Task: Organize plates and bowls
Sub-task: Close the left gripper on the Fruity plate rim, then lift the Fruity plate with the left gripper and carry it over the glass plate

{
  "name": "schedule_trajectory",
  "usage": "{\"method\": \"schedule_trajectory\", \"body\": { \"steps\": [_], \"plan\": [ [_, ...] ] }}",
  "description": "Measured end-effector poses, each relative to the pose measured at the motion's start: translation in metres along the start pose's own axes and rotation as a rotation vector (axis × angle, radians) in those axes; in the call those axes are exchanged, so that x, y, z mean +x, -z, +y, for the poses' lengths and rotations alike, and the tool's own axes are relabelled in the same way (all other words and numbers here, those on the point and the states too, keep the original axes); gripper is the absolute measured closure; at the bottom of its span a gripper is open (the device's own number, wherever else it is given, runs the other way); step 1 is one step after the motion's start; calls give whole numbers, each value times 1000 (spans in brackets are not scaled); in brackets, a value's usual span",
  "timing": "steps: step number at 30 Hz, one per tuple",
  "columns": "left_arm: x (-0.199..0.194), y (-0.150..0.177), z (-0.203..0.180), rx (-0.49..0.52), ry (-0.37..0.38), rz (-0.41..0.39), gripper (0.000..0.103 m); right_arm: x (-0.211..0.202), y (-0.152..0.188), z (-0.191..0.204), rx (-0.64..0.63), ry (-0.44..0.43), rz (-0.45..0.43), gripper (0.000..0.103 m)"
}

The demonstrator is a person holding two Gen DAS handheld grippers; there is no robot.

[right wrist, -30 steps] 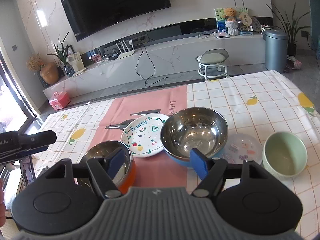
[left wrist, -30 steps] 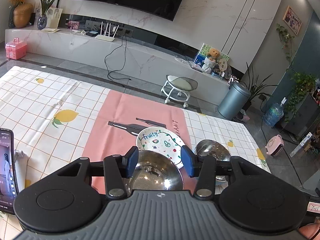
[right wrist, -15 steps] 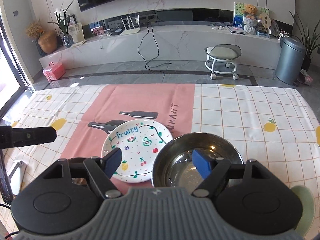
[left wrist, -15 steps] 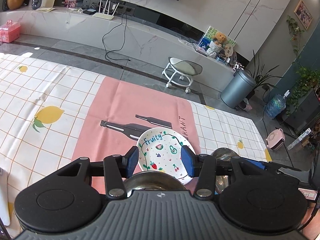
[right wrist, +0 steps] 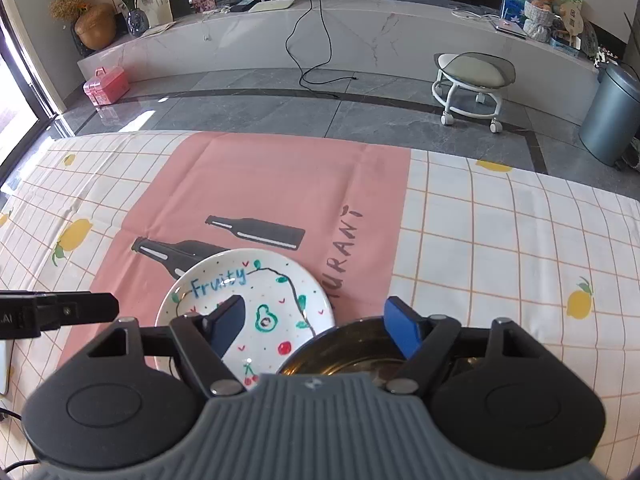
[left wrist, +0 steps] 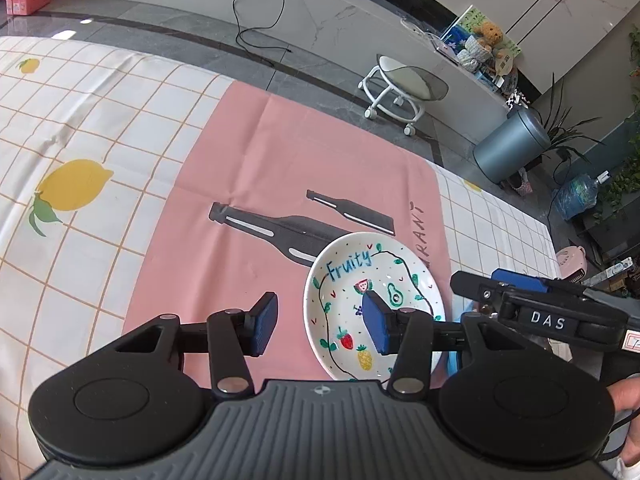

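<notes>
Both grippers are over the table now, and nothing is in hand yet. In the left wrist view the left gripper (left wrist: 320, 326) stands about half open with only air between its blue pads: one pad sits over the pink cloth (left wrist: 280, 168), the other hangs over the painted "Fruity" plate (left wrist: 348, 276) at lower centre. No contact that I can see.

In the right wrist view the right gripper (right wrist: 320, 330) is wider, its jaws having just been closing a little, and empty as well. Its left pad hovers over the same plate (right wrist: 276, 288), its right pad over the rim of a steel bowl (right wrist: 352, 348) low in the frame, just beside the plate — whether the two touch is hard to say, since the gripper body hides most of the bowl.

So where does the job stand? Early, by my reading. The plate lies alone on the cloth, nothing stacked in it, and the bowl sits apart beside it. No pile of dishes is visible anywhere. Gathering and stacking all seem still to come, though other dishes may lie out of view.
</notes>
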State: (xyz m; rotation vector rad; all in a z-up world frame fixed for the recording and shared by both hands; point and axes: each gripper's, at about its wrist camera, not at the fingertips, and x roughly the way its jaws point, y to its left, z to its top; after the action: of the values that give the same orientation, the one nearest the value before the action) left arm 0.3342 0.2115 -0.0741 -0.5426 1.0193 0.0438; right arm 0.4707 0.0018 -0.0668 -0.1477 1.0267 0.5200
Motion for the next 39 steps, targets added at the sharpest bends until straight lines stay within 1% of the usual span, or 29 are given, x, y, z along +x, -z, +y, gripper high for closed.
{"method": "schedule_trajectory", "body": {
  "steps": [1,3,7,9,11,13,15,17,18,20,21,22,23,24,25,26,28,32,34,35,36,37,39],
  "plan": [
    [3,-2,1,-5,1,11,48,2,-4,0,-10,8,7,36],
    [8,-3,4,-10,5,24,48,4,-11,1,-37,2,29,36],
    [15,-6,5,-4,4,41,48,11,-16,-3,-35,-13,80,36],
    [20,-9,6,-7,11,58,48,14,-16,-5,-20,-38,99,36],
    [27,-13,8,-19,21,93,48,23,-20,-9,5,-60,127,36],
    [34,-14,12,-34,-3,129,48,34,-24,-12,26,-63,169,36],
    [39,-15,13,-23,-23,148,48,47,-26,-18,61,-63,215,37],
    [44,-16,15,-28,-15,171,52,56,-25,-23,83,-83,254,42],
    [46,-16,17,-36,-4,184,55,60,-25,-26,95,-94,273,43],
    [49,-17,19,-51,14,200,59,68,-23,-32,130,-126,310,53],
    [50,-17,19,-45,13,201,65,70,-22,-35,145,-140,318,53],
    [50,-17,18,-34,11,204,72,70,-23,-37,152,-151,317,56],
    [50,-16,18,-30,13,206,75,70,-23,-38,155,-157,325,63],
    [50,-15,18,-27,18,207,81,70,-23,-38,157,-161,329,69],
    [50,-14,17,-22,27,210,87,71,-22,-39,160,-171,339,82],
    [50,-13,17,-21,37,207,91,71,-20,-39,167,-171,339,85],
    [47,-12,20,-33,12,184,92,70,-18,-37,179,-189,326,85],
    [39,-14,37,-106,-15,131,92,73,-15,-32,228,-253,300,85],
    [37,-14,45,-135,5,131,90,75,-14,-29,240,-278,294,84],
    [38,-13,49,-157,22,144,89,75,-14,-28,246,-290,295,81],
    [38,-12,51,-166,31,149,85,75,-14,-29,250,-298,297,81],
    [38,-11,53,-165,39,143,83,75,-14,-30,255,-302,302,81],
    [38,-10,53,-164,42,133,83,75,-12,-34,265,-309,316,81]
  ]
}}
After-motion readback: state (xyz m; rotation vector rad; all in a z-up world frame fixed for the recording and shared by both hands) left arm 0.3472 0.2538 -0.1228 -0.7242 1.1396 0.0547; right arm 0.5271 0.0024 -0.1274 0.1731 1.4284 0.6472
